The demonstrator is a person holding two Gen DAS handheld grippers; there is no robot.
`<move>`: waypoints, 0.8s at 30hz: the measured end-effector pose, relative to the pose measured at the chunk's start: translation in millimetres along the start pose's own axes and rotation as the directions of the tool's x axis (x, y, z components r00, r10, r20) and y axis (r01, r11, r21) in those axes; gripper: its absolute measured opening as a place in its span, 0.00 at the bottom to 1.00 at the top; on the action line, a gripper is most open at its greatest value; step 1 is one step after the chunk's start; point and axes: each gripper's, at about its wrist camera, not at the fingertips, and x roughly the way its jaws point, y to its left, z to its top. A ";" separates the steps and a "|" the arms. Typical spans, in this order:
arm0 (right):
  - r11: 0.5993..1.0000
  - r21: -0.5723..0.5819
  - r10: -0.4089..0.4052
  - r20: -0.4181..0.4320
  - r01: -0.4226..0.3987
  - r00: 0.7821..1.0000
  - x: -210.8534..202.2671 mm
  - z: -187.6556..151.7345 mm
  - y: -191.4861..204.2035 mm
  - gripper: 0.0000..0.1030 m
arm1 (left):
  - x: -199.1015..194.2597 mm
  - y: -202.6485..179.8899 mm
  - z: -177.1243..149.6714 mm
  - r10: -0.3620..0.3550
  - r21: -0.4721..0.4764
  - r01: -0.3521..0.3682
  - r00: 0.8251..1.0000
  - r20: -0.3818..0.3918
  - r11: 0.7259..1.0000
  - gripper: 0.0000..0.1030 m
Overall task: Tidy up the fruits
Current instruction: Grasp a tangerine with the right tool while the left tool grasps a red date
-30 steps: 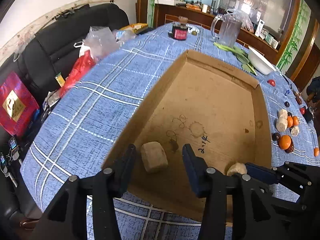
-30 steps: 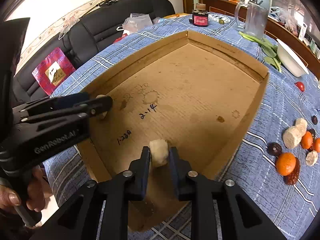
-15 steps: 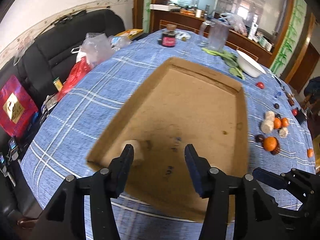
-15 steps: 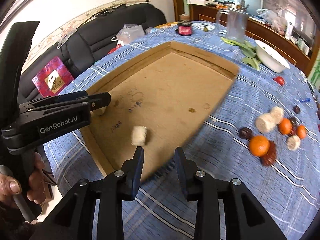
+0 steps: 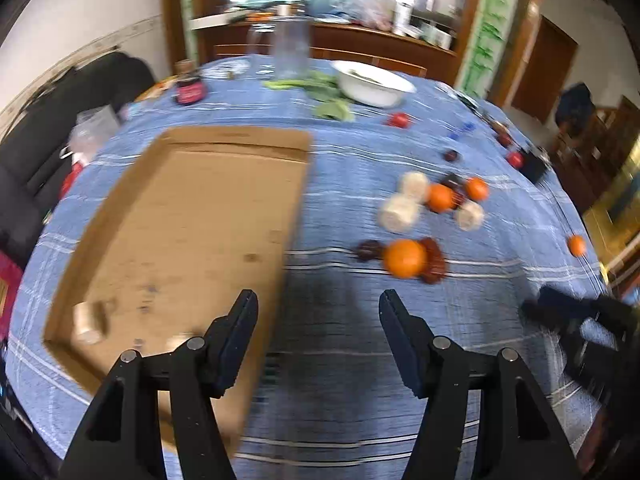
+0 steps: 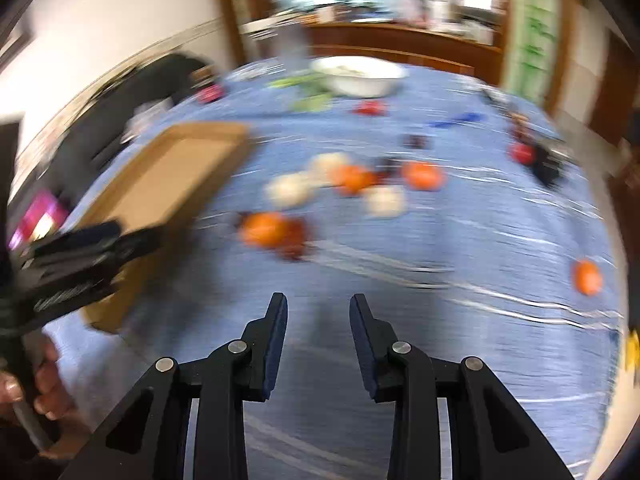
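A shallow cardboard tray [image 5: 224,140] lies on the blue checked tablecloth, with a pale chunk [image 5: 88,322] in its near left corner. To its right is a loose cluster of fruit: a big orange [image 5: 404,258] between dark red fruits, smaller oranges [image 5: 440,198] and pale peeled pieces [image 5: 400,212]. My left gripper [image 5: 318,312] hovers over bare cloth beside the tray's right wall, its jaws opening, nothing between them. My right gripper [image 6: 318,314] is open and empty over the cloth, short of the blurred orange [image 6: 262,230]. The left tool [image 6: 72,260] shows at the left edge.
A white bowl [image 5: 374,80], green leaves [image 5: 320,92], a clear jug [image 5: 290,46] and a dark jar [image 5: 190,90] stand at the far side. A lone orange [image 5: 576,246] and small red fruits [image 5: 400,120] lie to the right. A black sofa [image 5: 48,120] borders the table on the left.
Both grippers let go of the pale chunks in the tray and swung right, out over the cloth toward the fruit cluster. The left jaws have spread wider.
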 end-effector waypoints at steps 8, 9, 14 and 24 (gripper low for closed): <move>0.939 0.161 -0.316 0.050 0.304 0.948 -27.6 0.4 -166.1 0.57 | 12.9 -53.7 -2.6 -0.029 0.078 0.032 0.999 -0.034 0.996 0.60; 0.935 0.173 -0.322 0.042 0.310 0.946 -26.3 0.5 -180.7 0.57 | 15.1 -57.0 -3.4 -0.030 0.079 0.033 0.999 -0.040 0.996 0.60; 0.939 0.212 -0.272 -0.028 0.271 0.962 1.1 2.1 -226.2 0.57 | 23.5 -67.8 -6.8 -0.024 0.075 0.029 0.997 -0.070 0.997 0.60; 0.967 0.146 -0.213 0.004 0.210 0.977 17.7 10.3 -219.8 0.36 | 50.0 -83.3 3.1 -0.089 -0.014 0.088 0.989 -0.114 0.996 0.60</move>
